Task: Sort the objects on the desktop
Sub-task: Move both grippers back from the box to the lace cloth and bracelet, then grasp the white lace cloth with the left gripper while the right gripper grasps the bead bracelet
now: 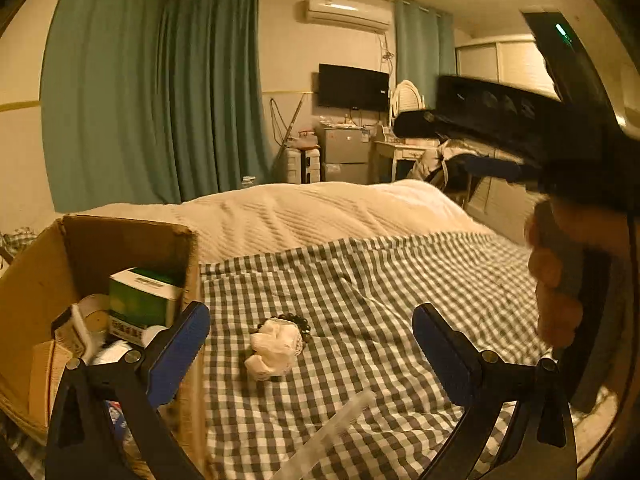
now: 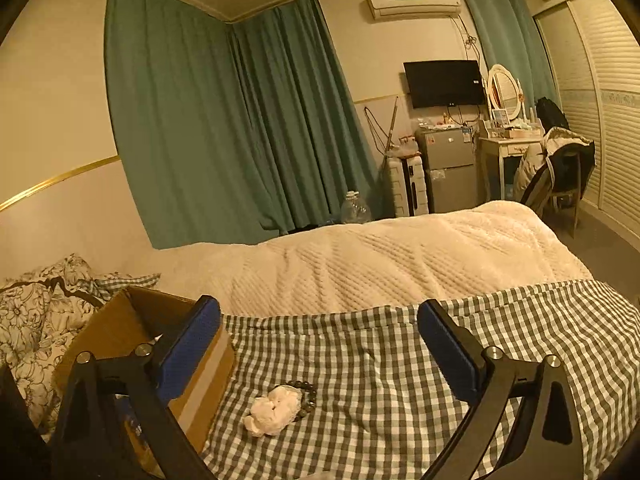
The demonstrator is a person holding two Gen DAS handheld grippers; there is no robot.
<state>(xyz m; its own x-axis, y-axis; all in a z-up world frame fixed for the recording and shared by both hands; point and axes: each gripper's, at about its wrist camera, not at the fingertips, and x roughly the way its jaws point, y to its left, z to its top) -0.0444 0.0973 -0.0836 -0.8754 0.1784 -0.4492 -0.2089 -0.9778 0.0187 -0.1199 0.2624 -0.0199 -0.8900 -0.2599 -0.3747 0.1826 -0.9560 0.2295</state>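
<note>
A crumpled white cloth piece [image 1: 272, 346] [image 2: 274, 410] lies on the checked sheet [image 1: 400, 280], with a dark bead bracelet [image 1: 300, 322] [image 2: 306, 394] against its far side. A clear plastic strip [image 1: 332, 432] lies nearer, low in the left wrist view. My left gripper [image 1: 310, 338] is open above the sheet, short of the cloth, with nothing between its blue pads. My right gripper [image 2: 318, 346] is also open and empty, with cloth and bracelet ahead of it on the sheet. A hand [image 1: 556, 280] holding that gripper shows at the right edge of the left wrist view.
An open cardboard box [image 1: 132, 236] [image 2: 116, 328] stands on the bed at the left, beside the left fingers, holding a green-and-white carton [image 1: 140, 300] and other small items. A cream blanket [image 2: 380, 260] covers the bed beyond. Patterned bedding [image 2: 36, 320] lies far left.
</note>
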